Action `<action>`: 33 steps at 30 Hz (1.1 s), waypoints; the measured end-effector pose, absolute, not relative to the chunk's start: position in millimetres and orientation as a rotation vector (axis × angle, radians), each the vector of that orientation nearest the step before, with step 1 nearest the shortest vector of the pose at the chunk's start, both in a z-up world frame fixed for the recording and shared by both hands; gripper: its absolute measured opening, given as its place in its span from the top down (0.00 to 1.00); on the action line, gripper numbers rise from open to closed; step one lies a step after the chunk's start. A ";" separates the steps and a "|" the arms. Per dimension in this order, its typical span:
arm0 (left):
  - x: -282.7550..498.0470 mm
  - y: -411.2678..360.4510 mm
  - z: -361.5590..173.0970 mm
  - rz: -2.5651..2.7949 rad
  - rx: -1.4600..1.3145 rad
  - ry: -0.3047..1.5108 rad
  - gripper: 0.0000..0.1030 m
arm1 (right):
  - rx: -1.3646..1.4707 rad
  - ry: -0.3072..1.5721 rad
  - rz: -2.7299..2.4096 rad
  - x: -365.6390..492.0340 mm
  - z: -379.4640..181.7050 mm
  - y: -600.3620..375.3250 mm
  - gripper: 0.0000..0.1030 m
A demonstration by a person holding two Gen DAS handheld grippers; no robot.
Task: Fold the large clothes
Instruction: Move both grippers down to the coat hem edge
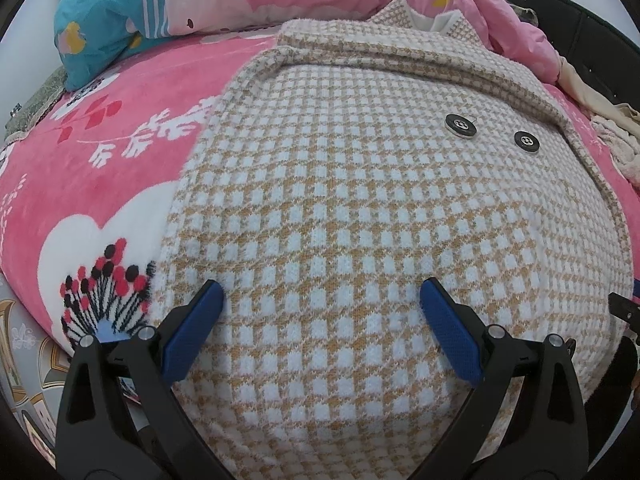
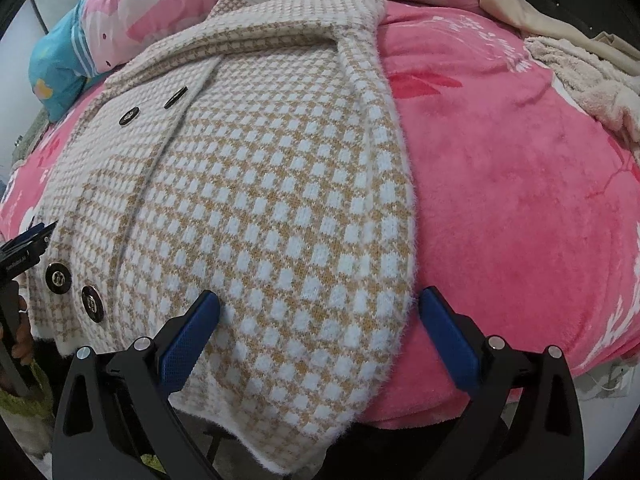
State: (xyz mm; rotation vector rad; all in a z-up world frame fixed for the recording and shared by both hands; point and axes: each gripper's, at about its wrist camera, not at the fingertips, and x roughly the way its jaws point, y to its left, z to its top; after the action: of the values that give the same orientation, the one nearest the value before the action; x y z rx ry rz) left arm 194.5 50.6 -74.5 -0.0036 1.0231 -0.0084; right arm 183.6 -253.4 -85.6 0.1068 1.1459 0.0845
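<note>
Tan-and-white checked knit coat (image 1: 360,200) spread flat on pink fleece blanket (image 1: 120,152), straight ahead of and beneath both tools, left gripper (image 1: 322,300) and right gripper (image 2: 320,304) each gaping wide with nothing held, right one straddling the coat's right edge.

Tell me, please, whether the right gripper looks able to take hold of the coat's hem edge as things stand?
Probably yes. The right gripper is open, its blue fingers straddling the checked coat close above the hem, with nothing lying between it and the fabric on the pink blanket.
</note>
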 end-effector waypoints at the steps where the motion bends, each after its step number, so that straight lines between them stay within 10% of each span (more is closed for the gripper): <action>1: 194.4 49.8 -74.4 -0.007 0.000 1.022 0.07 | 0.104 1.142 0.086 181.5 -85.8 -252.4 0.06; 33: 33.4 90.8 -59.6 0.067 0.000 0.847 0.08 | 0.078 1.026 0.183 131.8 -68.9 -256.6 0.06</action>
State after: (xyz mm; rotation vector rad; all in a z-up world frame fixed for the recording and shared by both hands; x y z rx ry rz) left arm 33.4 90.8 -59.6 -0.0001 0.8472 0.0668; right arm 131.8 -256.6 -68.9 0.0776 1.0259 0.1833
